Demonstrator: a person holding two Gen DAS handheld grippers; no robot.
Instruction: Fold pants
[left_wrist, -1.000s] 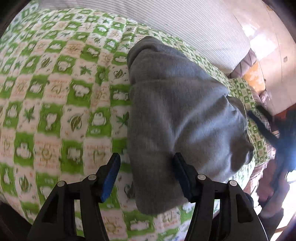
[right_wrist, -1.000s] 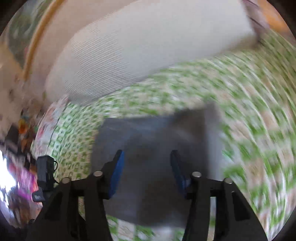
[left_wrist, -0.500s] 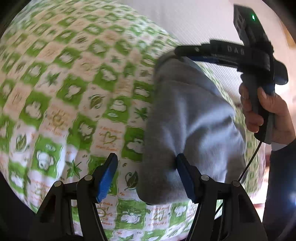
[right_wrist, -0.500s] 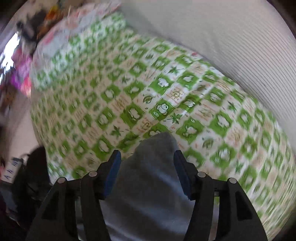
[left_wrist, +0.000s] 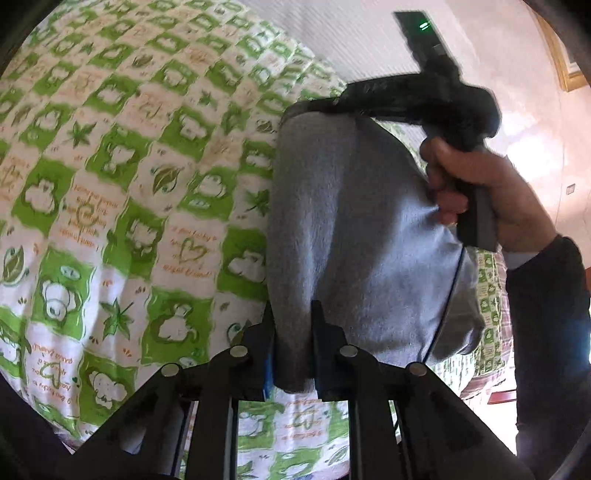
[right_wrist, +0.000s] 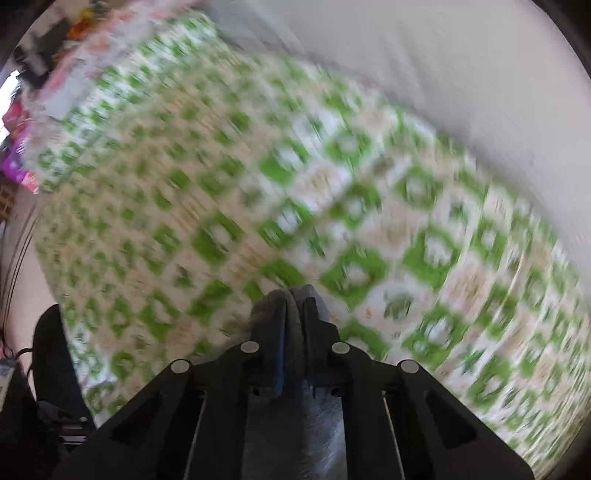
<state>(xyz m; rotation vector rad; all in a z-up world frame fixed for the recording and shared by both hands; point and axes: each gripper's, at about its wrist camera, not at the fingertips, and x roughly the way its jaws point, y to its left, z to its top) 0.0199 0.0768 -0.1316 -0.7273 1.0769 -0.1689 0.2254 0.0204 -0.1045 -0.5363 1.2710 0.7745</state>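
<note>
The grey pants (left_wrist: 354, 229) lie folded into a thick bundle on the green-and-white checked bedspread (left_wrist: 110, 184). My left gripper (left_wrist: 293, 317) is shut on the near edge of the pants. In the left wrist view the right gripper (left_wrist: 306, 107) reaches the far end of the bundle, held by a hand (left_wrist: 480, 192). In the right wrist view my right gripper (right_wrist: 294, 306) is shut on a grey fold of the pants (right_wrist: 291, 295), with the blurred bedspread (right_wrist: 369, 206) beyond it.
A white striped sheet or headboard (left_wrist: 351, 33) runs along the far side of the bed. The person's dark sleeve (left_wrist: 546, 332) is at the right. Colourful clutter (right_wrist: 18, 158) sits beyond the bed's left edge in the right wrist view.
Both grippers have gone from open to shut on the pants. The right gripper swung over to the far end of the bundle; its view is motion-blurred now.
</note>
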